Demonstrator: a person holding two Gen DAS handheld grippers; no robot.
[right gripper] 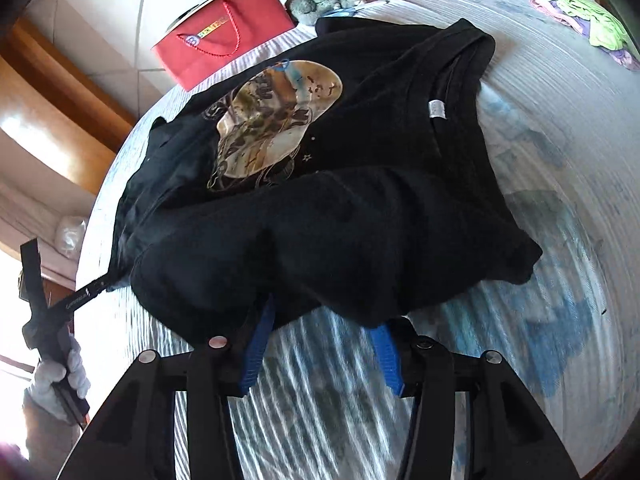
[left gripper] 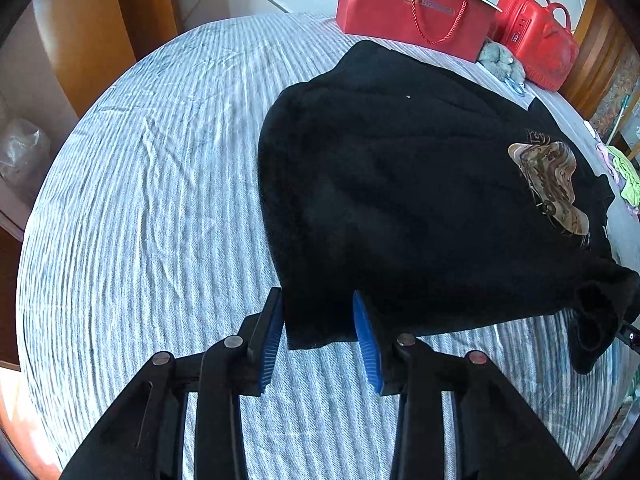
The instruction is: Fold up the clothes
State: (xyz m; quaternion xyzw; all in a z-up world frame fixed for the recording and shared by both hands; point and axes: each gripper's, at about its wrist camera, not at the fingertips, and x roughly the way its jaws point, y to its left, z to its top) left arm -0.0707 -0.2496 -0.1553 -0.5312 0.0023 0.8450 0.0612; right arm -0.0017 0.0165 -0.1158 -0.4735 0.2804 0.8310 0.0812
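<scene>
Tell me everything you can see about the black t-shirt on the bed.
The black t-shirt looks like soft cotton, with a tan and brown print on the chest, a ribbed collar and a small white neck label. It lies partly folded on the striped bedsheet, one side turned over the print. The left gripper has a corner between its blue pads; cloth drapes over the right gripper.

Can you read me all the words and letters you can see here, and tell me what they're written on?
red paper bag: a logo and a short row of coloured letters, too blurred to read.
red case: raised lettering on its side in the right wrist view, too blurred to read.
left gripper: white print on its arm in the right wrist view, too small to read.
black T-shirt: white neck tag and picture print, no readable words.
</scene>
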